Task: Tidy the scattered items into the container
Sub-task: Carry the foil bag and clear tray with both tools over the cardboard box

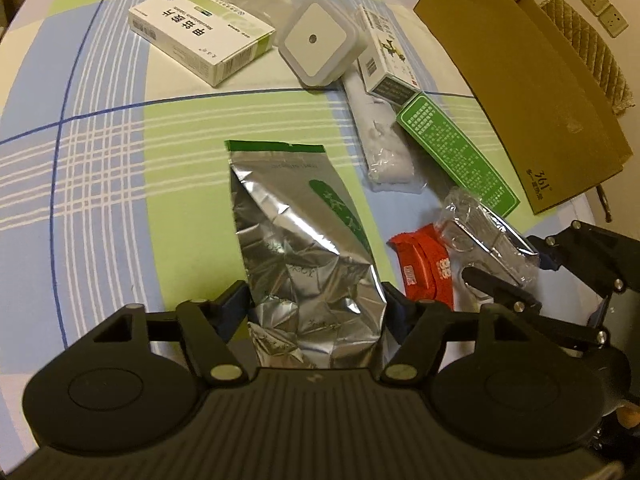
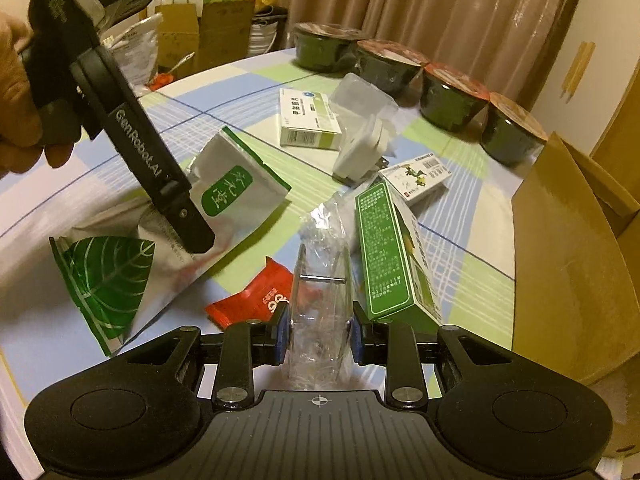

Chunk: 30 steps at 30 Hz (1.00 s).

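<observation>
Right view only: leaf print [image 2: 106,276] on foil bag [image 2: 236,194].

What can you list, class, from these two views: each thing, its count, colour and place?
Foil pouch: one, silver and green, between the left jaws.
Clear plastic wrapper: one, transparent, between the right jaws.
Red sachet: one, beside the wrapper.
Long green carton: one, near the cardboard box.
Cardboard box: one, brown, right table edge.
White medicine box: one, far side.
Square white plug-in light: one, centre.
Dark bowls: four, table's far edge.
Left gripper, right gripper: black.
</observation>
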Each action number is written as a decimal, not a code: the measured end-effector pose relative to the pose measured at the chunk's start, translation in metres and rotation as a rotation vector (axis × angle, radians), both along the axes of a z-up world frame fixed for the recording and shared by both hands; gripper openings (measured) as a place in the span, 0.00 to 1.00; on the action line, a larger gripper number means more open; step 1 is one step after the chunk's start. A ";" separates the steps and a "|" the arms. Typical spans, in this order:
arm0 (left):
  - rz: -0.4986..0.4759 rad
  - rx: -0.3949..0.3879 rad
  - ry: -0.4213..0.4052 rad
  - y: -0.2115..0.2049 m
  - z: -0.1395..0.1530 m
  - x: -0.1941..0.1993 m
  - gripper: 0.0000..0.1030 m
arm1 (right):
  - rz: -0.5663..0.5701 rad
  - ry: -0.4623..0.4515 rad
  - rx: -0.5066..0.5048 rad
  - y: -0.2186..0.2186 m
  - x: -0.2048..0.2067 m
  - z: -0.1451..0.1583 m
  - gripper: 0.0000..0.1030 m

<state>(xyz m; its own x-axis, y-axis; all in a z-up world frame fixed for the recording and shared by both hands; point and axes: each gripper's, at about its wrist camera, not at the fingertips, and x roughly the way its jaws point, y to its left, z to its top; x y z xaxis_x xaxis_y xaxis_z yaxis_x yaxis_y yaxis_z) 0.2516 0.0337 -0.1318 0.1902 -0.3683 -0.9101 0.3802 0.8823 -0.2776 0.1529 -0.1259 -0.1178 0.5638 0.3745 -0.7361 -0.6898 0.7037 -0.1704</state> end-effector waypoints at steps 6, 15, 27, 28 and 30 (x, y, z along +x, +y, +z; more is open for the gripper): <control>0.058 -0.013 -0.011 0.007 0.007 -0.009 0.55 | -0.012 0.028 0.037 -0.004 -0.001 0.007 0.30; 0.116 -0.044 -0.023 0.021 0.038 -0.030 0.55 | -0.023 0.011 0.081 -0.012 -0.021 0.027 0.30; 0.130 -0.068 -0.065 0.022 0.077 -0.056 0.55 | -0.066 -0.029 0.132 -0.040 -0.042 0.056 0.30; 0.127 -0.070 -0.071 0.021 0.081 -0.057 0.55 | -0.071 -0.036 0.134 -0.042 -0.043 0.059 0.30; 0.120 -0.072 -0.083 0.016 0.088 -0.060 0.55 | -0.083 -0.049 0.139 -0.048 -0.044 0.065 0.30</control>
<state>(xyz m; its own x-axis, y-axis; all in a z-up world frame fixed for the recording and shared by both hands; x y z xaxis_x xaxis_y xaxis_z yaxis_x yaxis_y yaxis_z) 0.1917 0.0499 -0.0435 0.3100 -0.4021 -0.8615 0.2976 0.9017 -0.3137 0.1092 -0.1740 -0.0526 0.6310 0.4209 -0.6516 -0.6213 0.7772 -0.0996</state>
